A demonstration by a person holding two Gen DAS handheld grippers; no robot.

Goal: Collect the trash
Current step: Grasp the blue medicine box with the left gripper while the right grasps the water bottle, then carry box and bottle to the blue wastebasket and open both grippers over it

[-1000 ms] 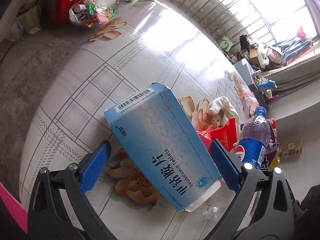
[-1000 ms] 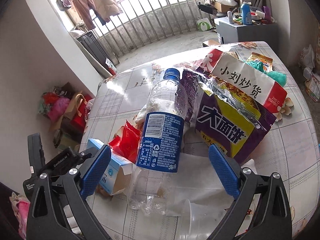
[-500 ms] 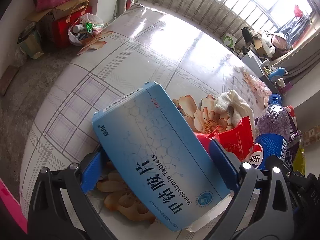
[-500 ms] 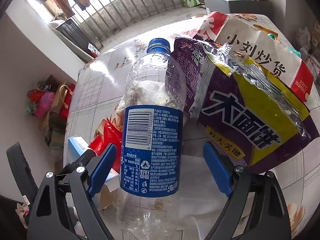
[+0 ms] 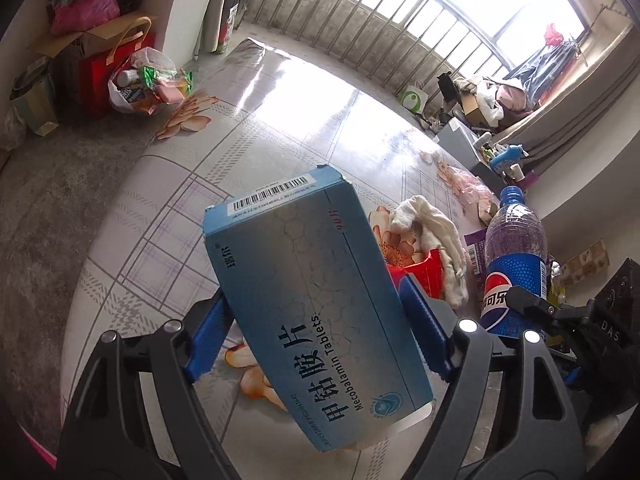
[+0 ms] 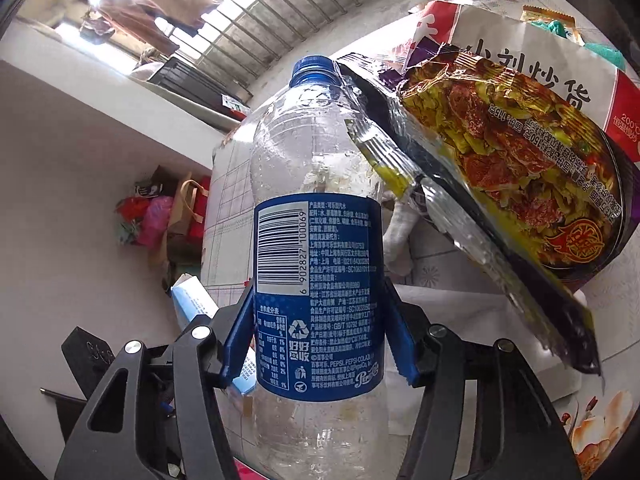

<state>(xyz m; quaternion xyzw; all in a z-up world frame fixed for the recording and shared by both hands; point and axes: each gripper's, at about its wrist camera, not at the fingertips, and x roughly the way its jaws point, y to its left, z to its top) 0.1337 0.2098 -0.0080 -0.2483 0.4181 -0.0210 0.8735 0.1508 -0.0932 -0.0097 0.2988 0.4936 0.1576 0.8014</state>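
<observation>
Left tool (image 5: pixel 316 330) closing on the blue tablet box (image 5: pixel 312 304), blue pads against both its long sides, box tilted above the flowered counter (image 5: pixel 280 120). Right tool (image 6: pixel 318 330) closing on the Pepsi bottle (image 6: pixel 316 248), pads pressed to its blue label, just right of the box. Purple snack bag (image 6: pixel 516 184) touching the bottle's shoulder; white cloth (image 5: pixel 428 228) and red wrapper (image 5: pixel 424 274) between box and bottle.

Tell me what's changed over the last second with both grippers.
Both have closed in. The left gripper now pinches the blue tablet box and tilts it up; its jaws are closing. The right gripper is closing onto the empty Pepsi bottle, now upright, pads at its label. The snack bags and white cloth stay put.
</observation>
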